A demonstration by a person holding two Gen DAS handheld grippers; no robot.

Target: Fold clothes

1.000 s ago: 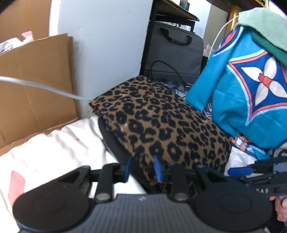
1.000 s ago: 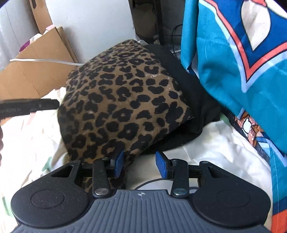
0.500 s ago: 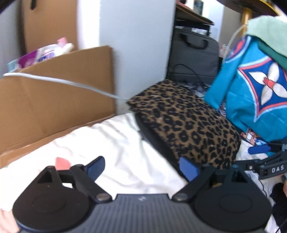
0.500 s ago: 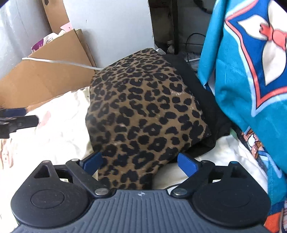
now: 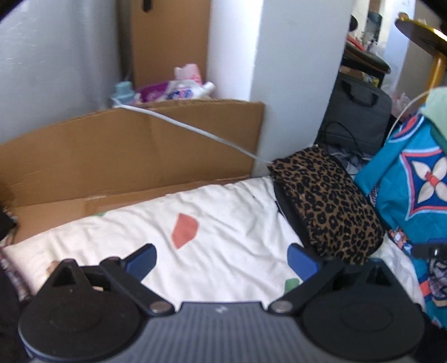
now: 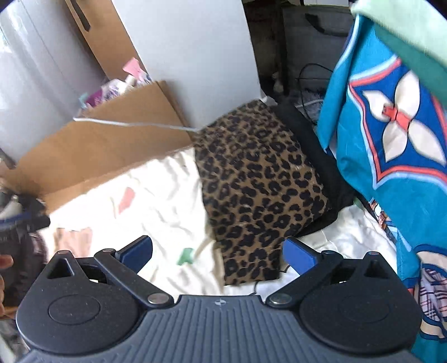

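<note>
Lying folded on the sheet (image 5: 223, 223), the leopard cloth (image 5: 327, 206) sits on top of a black garment (image 6: 315, 145), whose dark edge peeks out along both sides. From my right gripper (image 6: 218, 255), the cloth's near corner reaches down between my blue fingertips (image 6: 297, 255), and my jaws are spread wide, holding nothing. My left gripper (image 5: 220, 259) hangs over bare sheet, its jaws spread wide too and empty, with the cloth off by its right fingertip. The sheet is cream and wrinkled, with a red patch (image 5: 184, 230) and a small green patch (image 6: 185, 255) printed on it. Just right of the stack hangs a blue cloth (image 6: 391, 139) with a white flower print, and something pale green (image 6: 405, 19) is draped over its top. Behind the sheet stands a cardboard flap (image 5: 125, 156), and a white cord (image 5: 195, 129) runs across it toward the leopard cloth's far corner. Past that, a white wall (image 5: 293, 69) and a dark bag (image 5: 357, 111).
</note>
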